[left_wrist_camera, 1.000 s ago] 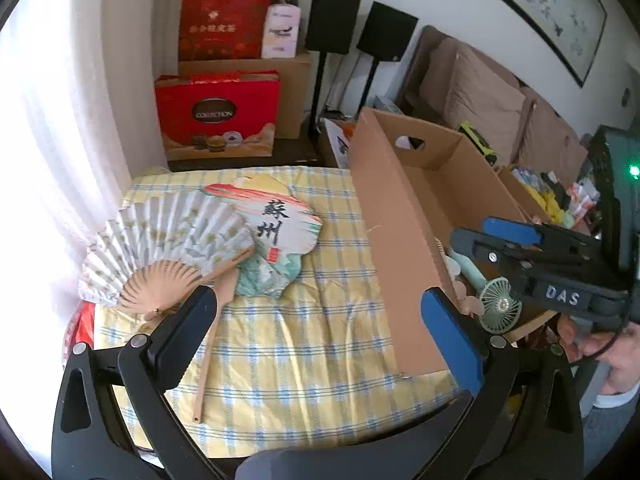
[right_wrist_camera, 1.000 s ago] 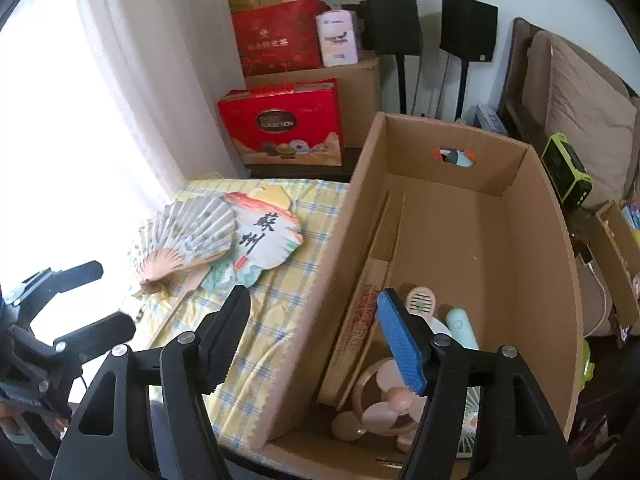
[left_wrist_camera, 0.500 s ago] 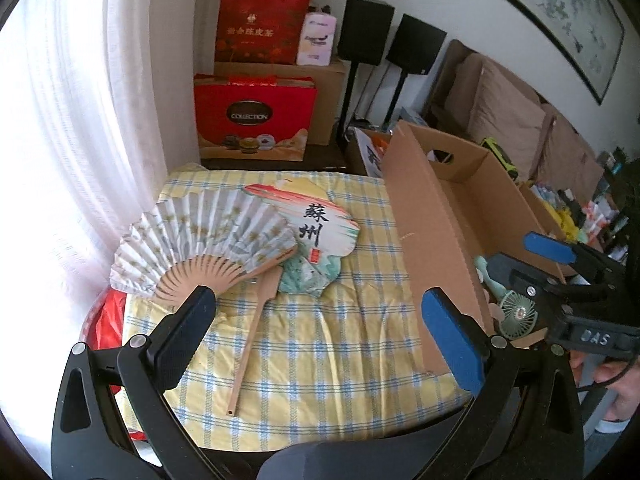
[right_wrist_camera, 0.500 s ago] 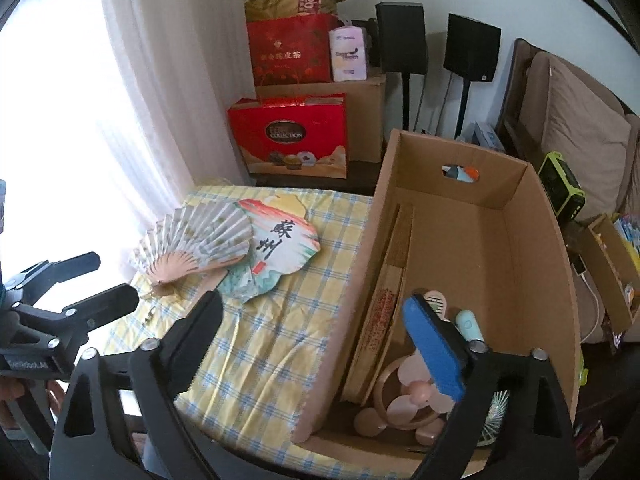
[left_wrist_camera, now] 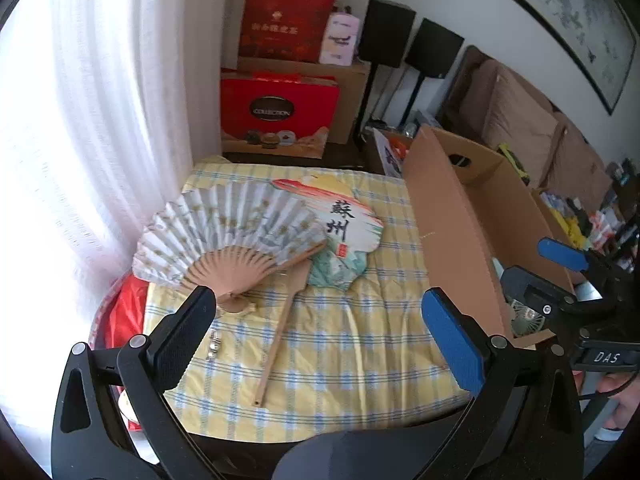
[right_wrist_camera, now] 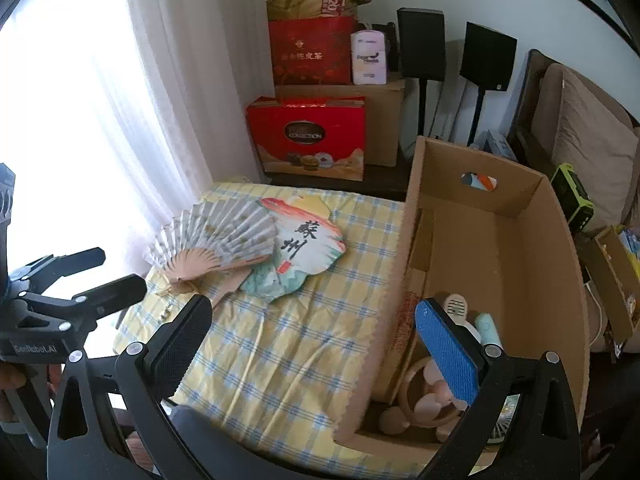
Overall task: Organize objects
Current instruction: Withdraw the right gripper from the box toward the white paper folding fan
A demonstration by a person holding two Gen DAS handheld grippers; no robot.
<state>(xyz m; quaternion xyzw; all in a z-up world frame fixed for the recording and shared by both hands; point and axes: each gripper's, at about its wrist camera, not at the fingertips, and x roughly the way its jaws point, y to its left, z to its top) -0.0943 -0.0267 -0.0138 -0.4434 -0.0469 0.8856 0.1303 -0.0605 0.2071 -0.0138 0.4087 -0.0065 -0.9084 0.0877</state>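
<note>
yellow cloth (left_wrist_camera: 340,344): folding fan (left_wrist_camera: 228,232) beyond empty left tongs (left_wrist_camera: 316,328).

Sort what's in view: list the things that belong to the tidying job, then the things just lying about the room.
Part of the job:
- folding paper fan
- painted round fan with a wooden handle
- cardboard box
- small electric fans in the box

Just lying about:
- red gift boxes
- black speakers
- cushions
- framed picture
</note>
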